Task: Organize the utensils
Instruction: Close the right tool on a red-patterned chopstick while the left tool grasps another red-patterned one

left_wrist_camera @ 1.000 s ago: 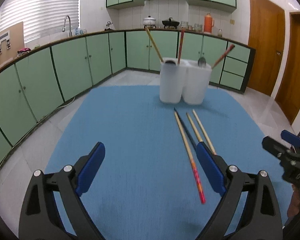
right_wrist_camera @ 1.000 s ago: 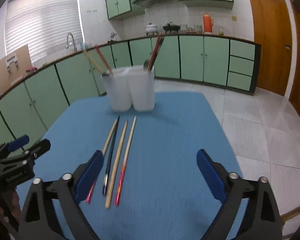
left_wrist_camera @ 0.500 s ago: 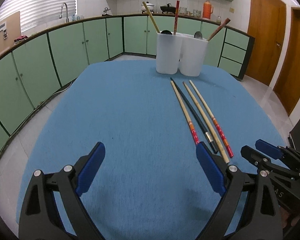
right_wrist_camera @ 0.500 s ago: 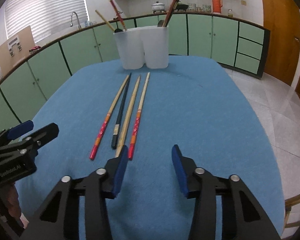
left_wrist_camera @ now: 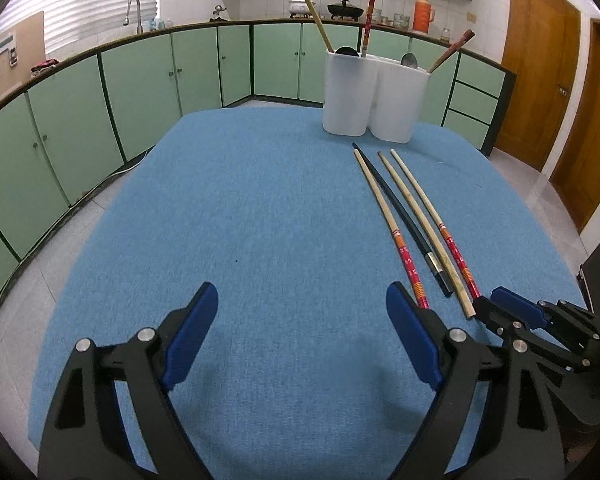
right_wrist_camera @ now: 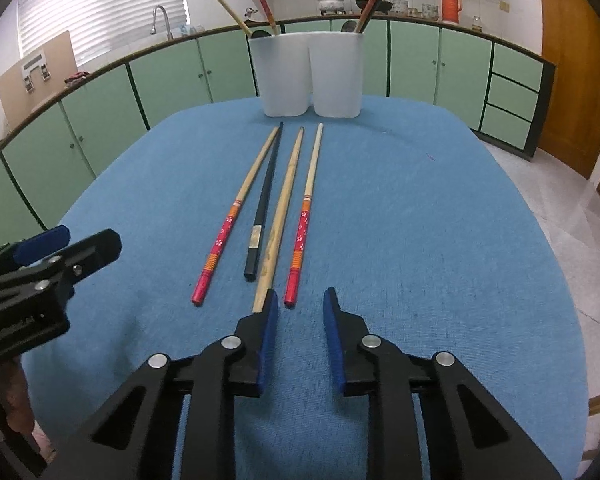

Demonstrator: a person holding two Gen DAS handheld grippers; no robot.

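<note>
Four chopsticks lie side by side on the blue mat (right_wrist_camera: 420,220), tips toward 2 white cups (right_wrist_camera: 306,74) at the far end. From left to right in the right wrist view: a red-handled stick (right_wrist_camera: 236,216), a black stick (right_wrist_camera: 265,204), a plain stick (right_wrist_camera: 280,216) and a 2nd red-handled stick (right_wrist_camera: 306,212). So 2 red-handled, 1 black, 1 plain.

Right gripper (right_wrist_camera: 300,336) is low over the mat, just before the near ends of the sticks. Its jaws stand narrow, w/ a small gap, and hold nothing. The left blue pad (right_wrist_camera: 269,336) covers the near end of the plain stick; I cannot tell if it touches. The near end of the 2nd red-handled stick lies just in front of the gap, a bit left of its middle.

Left gripper (left_wrist_camera: 302,340) is to the left of the sticks, jaws wide, nothing between them, only mat. In its view the near end of the 1st red-handled stick (left_wrist_camera: 392,226) is hidden behind its right pad (left_wrist_camera: 412,340); other sticks are right of it.

The cups stand touching each other. 2 sticks and a dark spoon-like head rise from the left cup (left_wrist_camera: 348,92); a metal spoon and approx. 2 dark-red sticks rise from the right cup (left_wrist_camera: 400,100), exact count unclear.
</note>
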